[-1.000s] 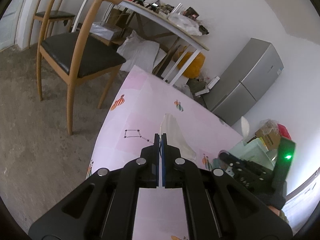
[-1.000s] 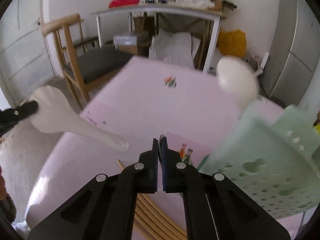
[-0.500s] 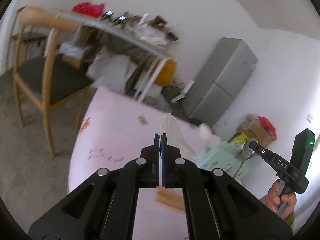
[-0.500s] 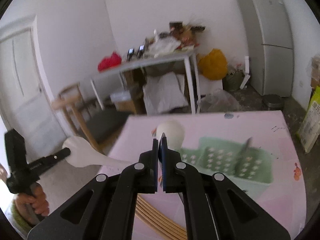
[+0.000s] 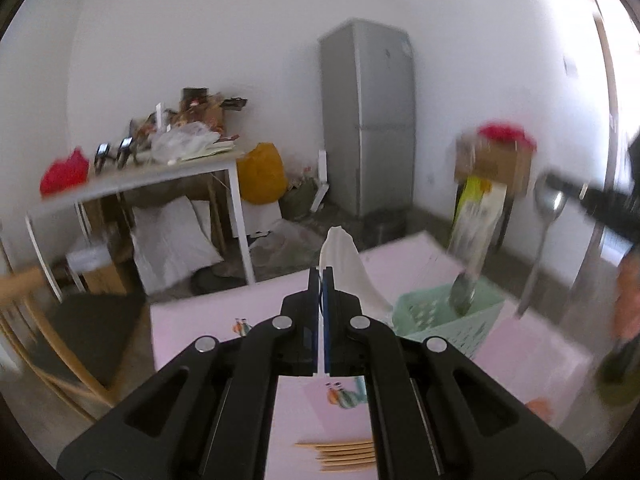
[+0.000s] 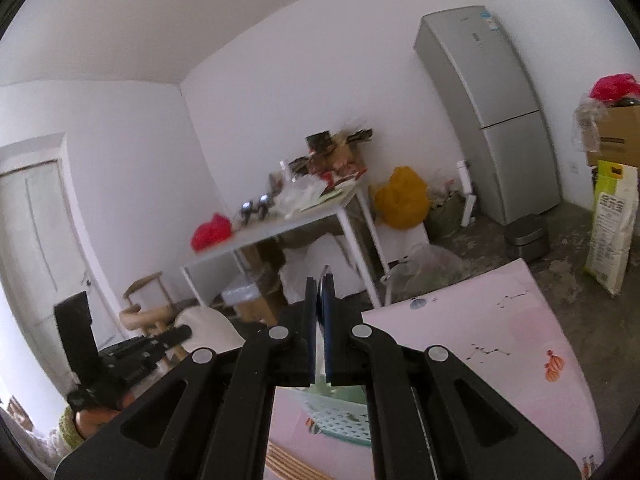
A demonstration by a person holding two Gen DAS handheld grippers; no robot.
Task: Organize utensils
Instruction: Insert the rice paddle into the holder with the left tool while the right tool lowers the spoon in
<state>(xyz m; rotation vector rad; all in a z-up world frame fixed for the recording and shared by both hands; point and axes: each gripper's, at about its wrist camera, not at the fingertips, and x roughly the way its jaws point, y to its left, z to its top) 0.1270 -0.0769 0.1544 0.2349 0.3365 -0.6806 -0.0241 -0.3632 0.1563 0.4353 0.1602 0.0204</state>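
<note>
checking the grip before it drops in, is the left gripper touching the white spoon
Touching. The left wrist view shows the left gripper closed on the white spoon, whose handle runs between the pads while the bowl sticks out ahead.

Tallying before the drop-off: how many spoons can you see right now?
2. A white plastic spoon is clamped in the left tool; a metal spoon hangs from the right tool. A blurred dark shape in the green basket may be another.

No text can be read: print on the sack (image 6: 612, 216), the fridge (image 6: 486, 24) sticker and the box (image 6: 616, 140) is too small and blurred.
</note>
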